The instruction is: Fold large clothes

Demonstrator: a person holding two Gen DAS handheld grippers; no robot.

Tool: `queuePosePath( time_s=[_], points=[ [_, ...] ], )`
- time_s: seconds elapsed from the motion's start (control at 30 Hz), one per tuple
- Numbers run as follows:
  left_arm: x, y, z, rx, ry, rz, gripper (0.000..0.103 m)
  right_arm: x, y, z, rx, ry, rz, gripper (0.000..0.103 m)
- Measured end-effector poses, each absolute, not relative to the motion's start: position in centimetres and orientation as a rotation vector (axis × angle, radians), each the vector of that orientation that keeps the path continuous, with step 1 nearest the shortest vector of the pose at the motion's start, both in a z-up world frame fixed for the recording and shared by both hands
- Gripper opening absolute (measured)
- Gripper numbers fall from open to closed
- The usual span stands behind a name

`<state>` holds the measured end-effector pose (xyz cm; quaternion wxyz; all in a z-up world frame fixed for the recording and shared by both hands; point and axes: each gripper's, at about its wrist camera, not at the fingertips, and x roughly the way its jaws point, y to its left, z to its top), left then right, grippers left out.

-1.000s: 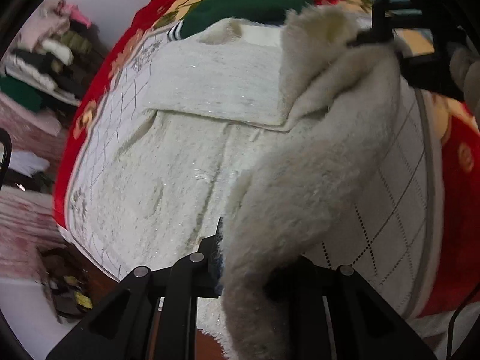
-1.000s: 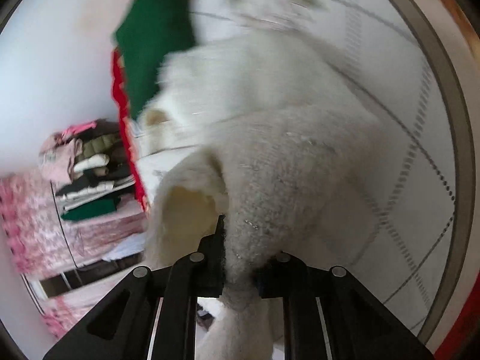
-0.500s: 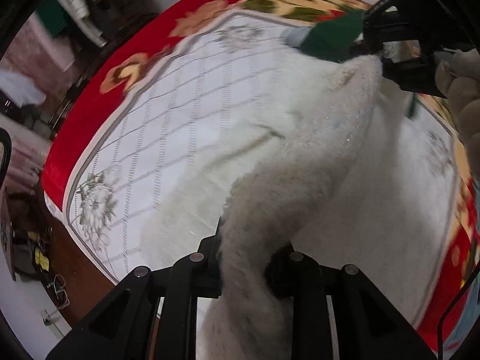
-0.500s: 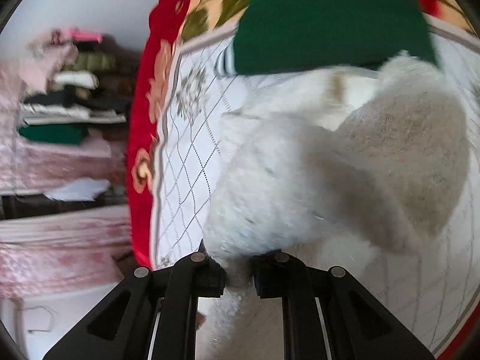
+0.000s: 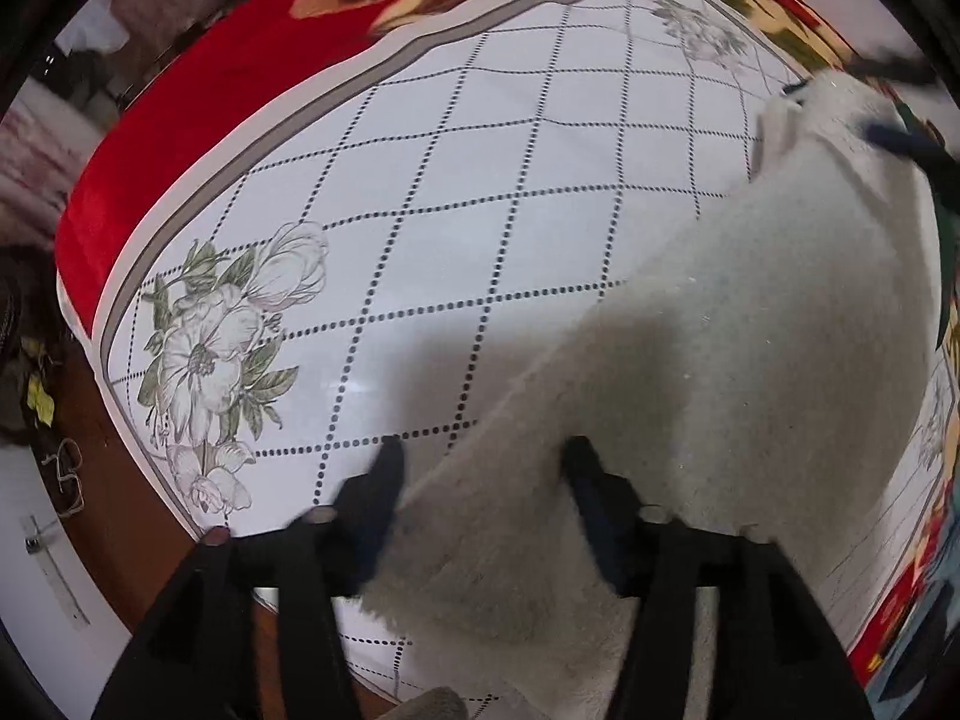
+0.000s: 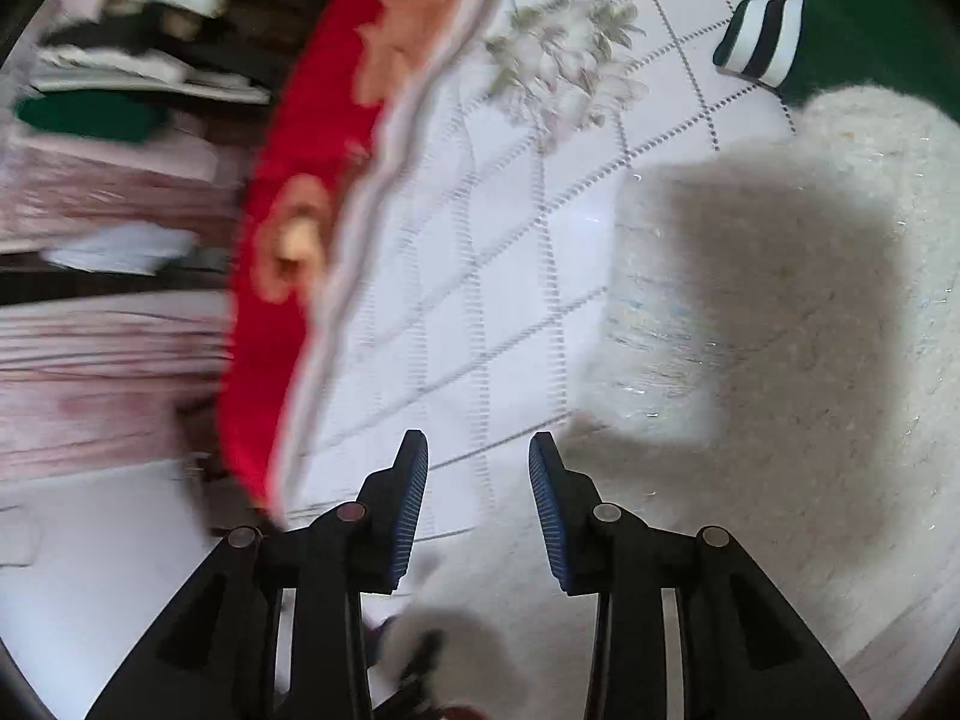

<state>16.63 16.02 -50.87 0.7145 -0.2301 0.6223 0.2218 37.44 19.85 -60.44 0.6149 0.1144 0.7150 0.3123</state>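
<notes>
While both tongs, left (image 5: 480, 498) and right (image 6: 478, 480), are opening and grip nothing, the fuzzy garment (image 5: 750, 324), lower right, may slump unevenly, seemingly.

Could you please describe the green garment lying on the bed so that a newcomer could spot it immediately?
Start at the bed cover, white with a dotted diamond grid and a red floral border. At its far side, just beyond the fluffy white garment, lies the dark green garment. Its black-and-white striped cuff sets it apart.
</notes>
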Motion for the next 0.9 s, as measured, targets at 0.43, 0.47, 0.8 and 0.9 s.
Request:
queuePosePath(
  time_s=[0.43,0.47,0.8,0.9],
  points=[
    [17.2,14.1,-48.3,-0.444,1.29,0.516,0.098,39.0,-5.0,-72.7,0.843,1.601,0.498,0.079],
    [17.3,13.7,-48.2,-0.428,1.292,0.517,0.098,39.1,-4.1,-74.6,0.922,1.609,0.557,0.079],
    [16.7,11.7,-46.7,-0.371,1.325,0.532,0.098,31.1,-8.5,-70.9,1.037,1.535,0.298,0.041],
    [15.8,11.6,-46.7,-0.382,1.347,0.554,0.098,25.9,-13.1,-69.7,0.981,1.635,0.176,0.052]
  ],
)
